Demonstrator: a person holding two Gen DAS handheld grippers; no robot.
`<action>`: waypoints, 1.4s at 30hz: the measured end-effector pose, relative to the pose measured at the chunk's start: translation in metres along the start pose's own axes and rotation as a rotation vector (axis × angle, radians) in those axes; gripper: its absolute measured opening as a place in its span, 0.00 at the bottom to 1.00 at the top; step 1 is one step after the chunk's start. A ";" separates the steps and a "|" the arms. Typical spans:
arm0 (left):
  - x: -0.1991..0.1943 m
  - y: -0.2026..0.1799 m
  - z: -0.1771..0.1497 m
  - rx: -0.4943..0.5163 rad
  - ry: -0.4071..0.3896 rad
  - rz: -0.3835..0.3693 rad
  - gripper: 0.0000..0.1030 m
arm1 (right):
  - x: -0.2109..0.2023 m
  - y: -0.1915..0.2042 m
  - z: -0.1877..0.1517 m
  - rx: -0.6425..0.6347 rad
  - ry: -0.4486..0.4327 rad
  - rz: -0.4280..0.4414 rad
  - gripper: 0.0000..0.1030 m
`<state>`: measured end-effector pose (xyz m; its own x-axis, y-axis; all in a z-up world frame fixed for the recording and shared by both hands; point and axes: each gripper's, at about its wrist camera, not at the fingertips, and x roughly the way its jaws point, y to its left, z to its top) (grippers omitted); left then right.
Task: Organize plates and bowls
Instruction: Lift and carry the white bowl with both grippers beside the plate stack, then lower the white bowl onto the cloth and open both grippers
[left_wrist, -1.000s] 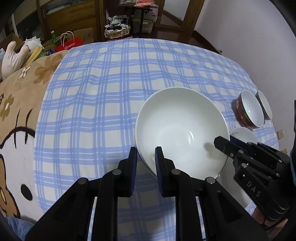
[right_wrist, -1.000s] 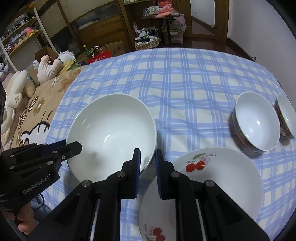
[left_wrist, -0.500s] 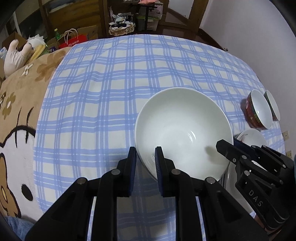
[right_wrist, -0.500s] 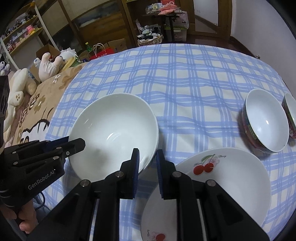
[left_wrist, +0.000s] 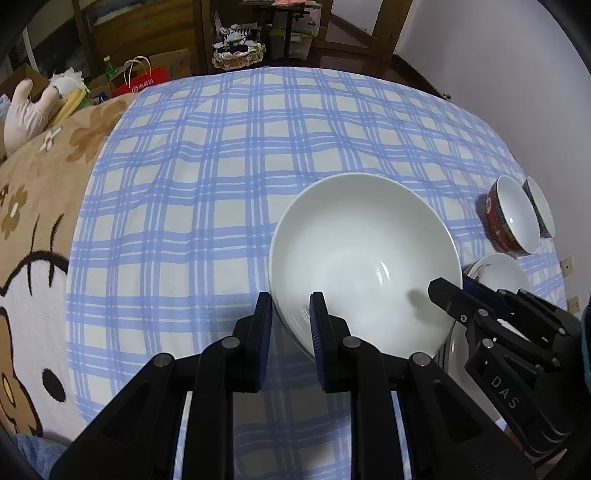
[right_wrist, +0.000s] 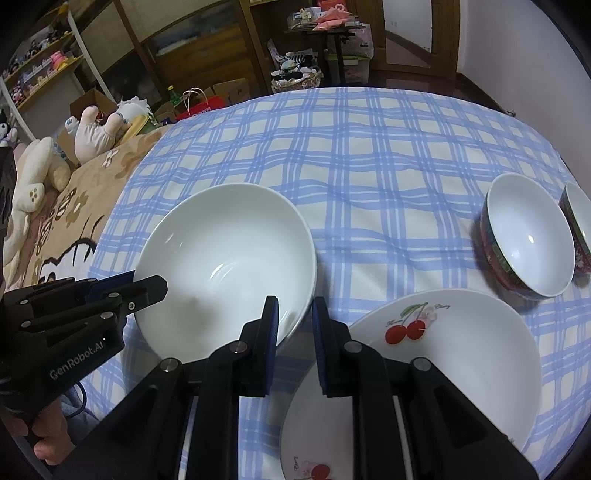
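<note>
A large plain white bowl (left_wrist: 364, 258) is held above the blue checked tablecloth (left_wrist: 221, 155). My left gripper (left_wrist: 291, 314) is shut on its near left rim. My right gripper (right_wrist: 294, 317) is shut on its near right rim; the bowl also shows in the right wrist view (right_wrist: 225, 258). A white plate with red cherries (right_wrist: 443, 373) lies just right of the bowl, partly under my right gripper. Two small red-patterned bowls (right_wrist: 526, 236) stand side by side at the far right.
The cloth covers a round table; its right edge runs close to a white wall (left_wrist: 498, 74). A brown cartoon blanket (left_wrist: 33, 221) lies at the left. Plush toys (right_wrist: 96, 129), bags and wooden shelves stand beyond the table.
Both grippers have lifted the white bowl slightly and drawn back; the small bowls and plate have slid further toward the right of each view. Both grips are unchanged.
</note>
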<state>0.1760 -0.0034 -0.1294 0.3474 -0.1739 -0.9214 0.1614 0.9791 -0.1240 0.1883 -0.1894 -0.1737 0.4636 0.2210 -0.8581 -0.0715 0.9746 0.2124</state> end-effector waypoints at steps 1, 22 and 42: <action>0.000 0.001 0.000 -0.004 0.000 -0.010 0.18 | -0.002 -0.001 0.000 0.009 -0.009 0.000 0.18; -0.068 -0.028 0.004 0.042 -0.204 -0.075 0.30 | -0.092 -0.080 0.017 0.106 -0.179 -0.101 0.43; -0.065 -0.130 0.065 0.151 -0.254 -0.057 0.94 | -0.138 -0.171 0.039 0.182 -0.275 -0.184 1.00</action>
<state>0.1931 -0.1262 -0.0296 0.5507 -0.2674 -0.7907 0.3159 0.9436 -0.0991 0.1713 -0.3878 -0.0732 0.6756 0.0002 -0.7373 0.1817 0.9691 0.1667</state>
